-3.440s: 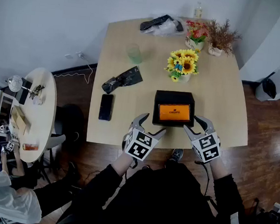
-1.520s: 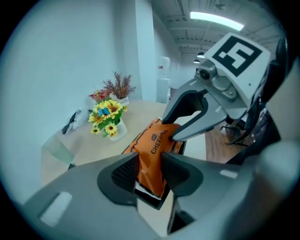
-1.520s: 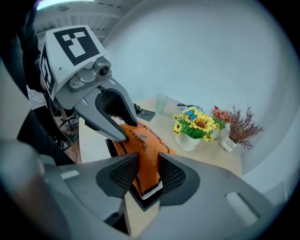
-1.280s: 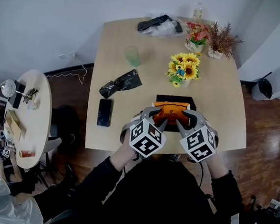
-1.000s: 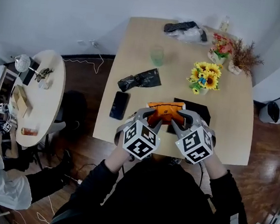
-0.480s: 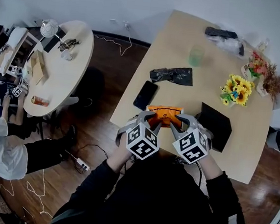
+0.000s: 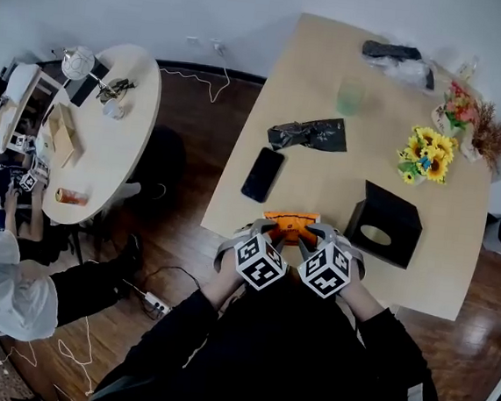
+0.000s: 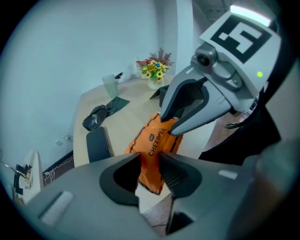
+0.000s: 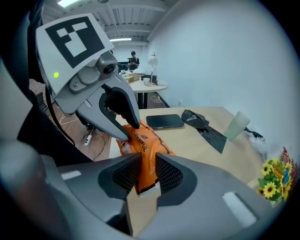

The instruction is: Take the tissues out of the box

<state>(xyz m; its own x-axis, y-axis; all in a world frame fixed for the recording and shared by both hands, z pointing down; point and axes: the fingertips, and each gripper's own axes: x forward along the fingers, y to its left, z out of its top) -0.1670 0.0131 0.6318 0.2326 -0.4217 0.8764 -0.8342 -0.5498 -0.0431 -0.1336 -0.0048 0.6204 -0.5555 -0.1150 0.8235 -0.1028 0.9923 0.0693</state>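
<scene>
Left gripper view is showing the left gripper [image 8: 150, 165] with its jaws drawn almost together and pinching the near end of the orange tissue pack [image 8: 158, 137]. The right gripper [image 9: 147, 174] is clamping the opposite end, with its ribbed pads pressing into the wrapper on both faces. The pack is hanging between the two tools in the lower centre of the head view, over the near edge of the table [image 7: 311, 78]. It is sitting clear of the black box [image 7: 385, 224], which is standing just to its right with the oval opening facing up. The phone [image 7: 262, 174] is lying above and to the left of the pack.

Risks are judged as follows. Both grips are biting only the soft wrapper, so pulling the ends apart may be enough to tear the film or spill the tissues. Either pinch may also be slipping off the slick plastic. Because the pack is hovering at the table edge, a lost grip would likely be sending it to the floor.

Both forearms, in black sleeves, are rising from the bottom of the frame and converging. They are bringing the two marker cubes side by side and nearly touching, with both sets of jaws pointing up-frame toward the table.
</scene>
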